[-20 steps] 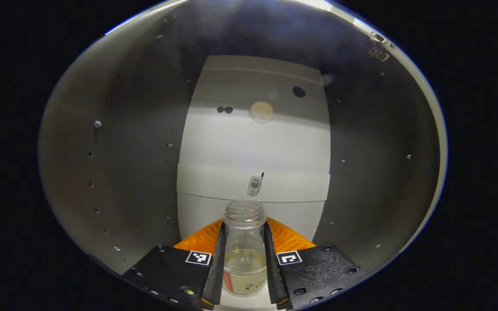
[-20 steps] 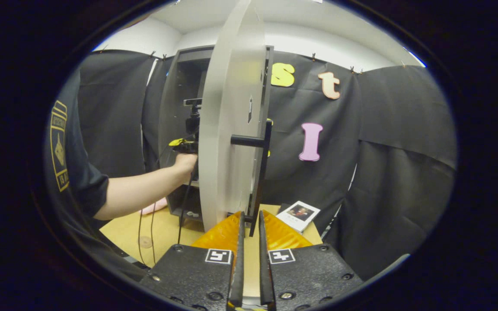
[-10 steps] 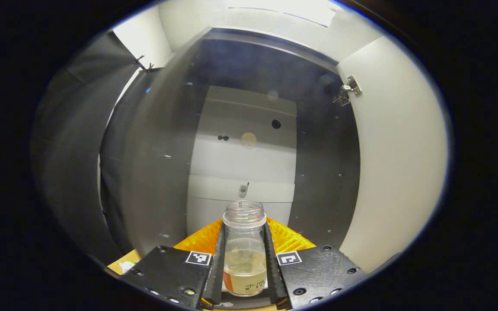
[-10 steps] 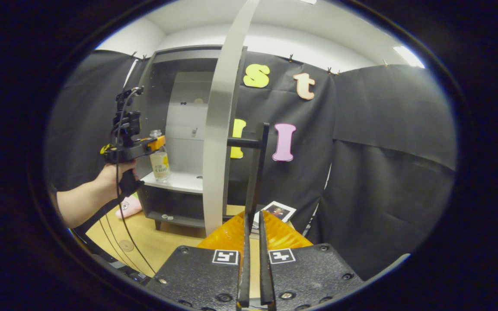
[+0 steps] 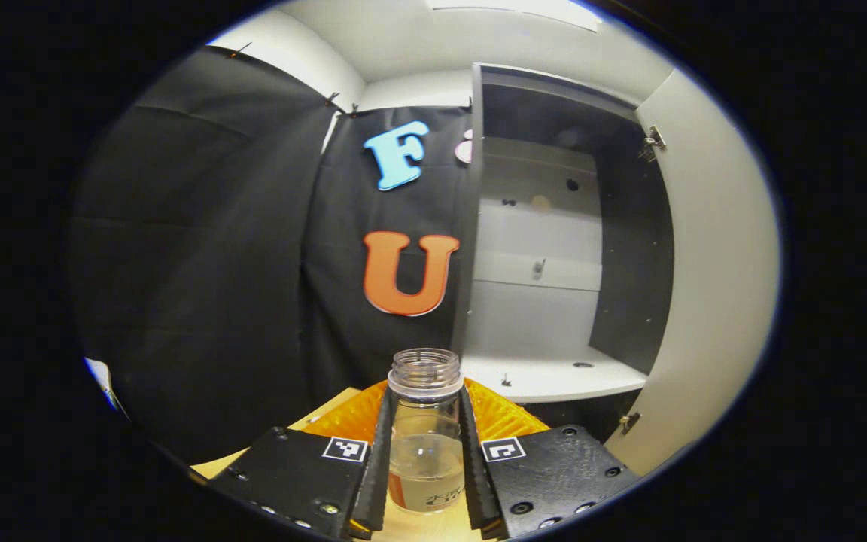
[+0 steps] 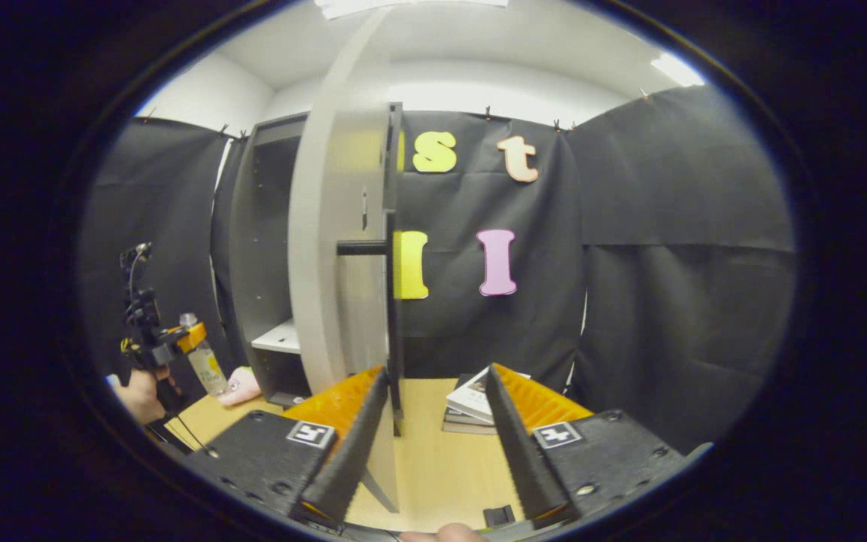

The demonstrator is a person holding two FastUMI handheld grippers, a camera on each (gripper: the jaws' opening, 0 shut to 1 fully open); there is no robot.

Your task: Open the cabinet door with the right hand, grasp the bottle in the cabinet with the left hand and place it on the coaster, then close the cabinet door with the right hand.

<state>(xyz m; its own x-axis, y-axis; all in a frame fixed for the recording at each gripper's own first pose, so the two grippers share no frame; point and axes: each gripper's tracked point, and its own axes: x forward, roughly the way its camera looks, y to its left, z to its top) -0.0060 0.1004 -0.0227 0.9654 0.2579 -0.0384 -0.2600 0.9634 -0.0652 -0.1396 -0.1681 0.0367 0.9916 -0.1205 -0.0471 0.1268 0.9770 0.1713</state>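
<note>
The left gripper (image 5: 424,452) clamps the uncapped bottle (image 5: 425,429) between both fingers, upright, outside the cabinet (image 5: 554,248) and above the desk (image 6: 433,467). The cabinet door (image 6: 328,248) stands open, edge-on, with its black handle (image 6: 392,301) just ahead of the right gripper (image 6: 433,444), whose jaws are spread and hold nothing. A stack of books (image 6: 471,403) lies near the desk's back edge; a pink item (image 6: 241,385) lies beside the cabinet's base.
</note>
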